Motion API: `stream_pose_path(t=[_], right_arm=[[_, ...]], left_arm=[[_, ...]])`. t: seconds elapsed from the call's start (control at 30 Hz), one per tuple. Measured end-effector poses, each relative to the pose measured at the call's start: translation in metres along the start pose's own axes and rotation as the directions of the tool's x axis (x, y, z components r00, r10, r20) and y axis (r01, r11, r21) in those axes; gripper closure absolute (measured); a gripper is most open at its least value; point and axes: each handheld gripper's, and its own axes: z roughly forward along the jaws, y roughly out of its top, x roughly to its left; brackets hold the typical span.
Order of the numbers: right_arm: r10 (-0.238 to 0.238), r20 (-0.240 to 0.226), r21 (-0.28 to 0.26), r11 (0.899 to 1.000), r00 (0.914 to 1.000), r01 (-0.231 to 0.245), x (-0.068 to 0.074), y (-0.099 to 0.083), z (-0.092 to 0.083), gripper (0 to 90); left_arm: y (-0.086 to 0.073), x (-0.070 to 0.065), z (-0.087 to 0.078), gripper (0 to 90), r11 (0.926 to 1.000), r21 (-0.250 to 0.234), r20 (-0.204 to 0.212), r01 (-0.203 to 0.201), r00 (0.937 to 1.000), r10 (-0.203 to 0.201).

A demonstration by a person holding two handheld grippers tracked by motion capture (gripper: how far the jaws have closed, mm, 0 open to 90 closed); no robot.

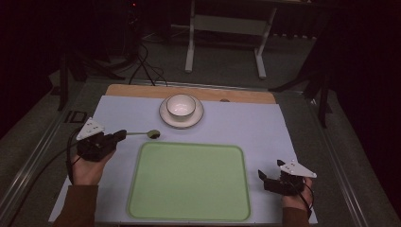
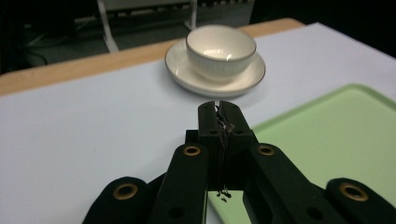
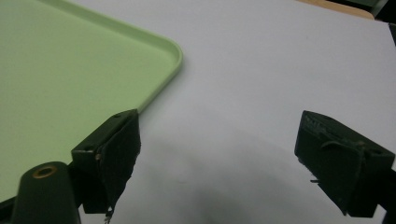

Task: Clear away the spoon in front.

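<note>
Left gripper [image 1: 120, 135] had its jaws pressed together on the handle end of a spoon [image 1: 144, 134]. In the left gripper view the jaws met with no gap, and the handle itself was hidden between them. In the high view the spoon ran from the jaw tips toward the table's right, with its bowl end just off the far-left corner of the green tray [image 1: 189, 208]. Couldn't tell whether the spoon was resting on the surface [image 1: 246, 123] or slightly lifted.

Right gripper [image 1: 264, 179] sat near the tray's near-right corner, jaws spread wide and holding nothing. The right gripper view showed bare white surface between them and the tray corner [image 3: 173, 49] alongside.

White bowl [image 1: 181, 105] stood upright on its saucer [image 1: 166, 119] at the far edge of the surface, apart from the tray and untouched. The bowl looked empty from above.

My read on progress was early. The spoon was gripped, but nothing was on the tray yet and the tray floor was bare. Likely remaining: move the spoon onto the tray or to the bowl, and possibly bring the bowl and saucer over with the idle right gripper.
</note>
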Motion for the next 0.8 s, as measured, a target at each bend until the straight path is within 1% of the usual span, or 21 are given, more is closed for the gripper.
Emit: stream_pose_path(t=[0.1,0.23,0.43,0.63,0.8], right_arm=[[0.006,0.006,0.005,1.0,1.0,-0.006,0.0,-0.002,-0.002,14.2],[0.016,0.021,-0.006,1.0,0.9996,-0.016,-0.001,-0.004,-0.008,14.2],[0.023,0.032,0.002,1.0,0.9992,-0.023,-0.002,-0.007,-0.011,14.2],[0.023,0.038,0.004,1.0,0.999,-0.024,-0.002,-0.009,-0.012,14.2],[0.028,0.042,-0.002,1.0,0.9987,-0.028,-0.003,-0.012,-0.016,14.2]], left_arm=[[-0.004,0.003,0.001,88.9,0.9998,0.015,0.004,0.013,0.9999,-0.013],[-0.004,0.006,0.003,88.9,0.9994,0.024,0.0,0.024,0.9997,-0.024],[-0.003,0.007,0.006,88.9,0.9997,0.022,0.002,0.013,0.9999,-0.013],[-0.001,0.007,0.008,88.9,0.9996,0.024,-0.001,0.014,0.9999,-0.014],[0.003,0.003,0.011,88.9,0.9988,0.049,-0.028,0.002,0.9996,-0.001]])
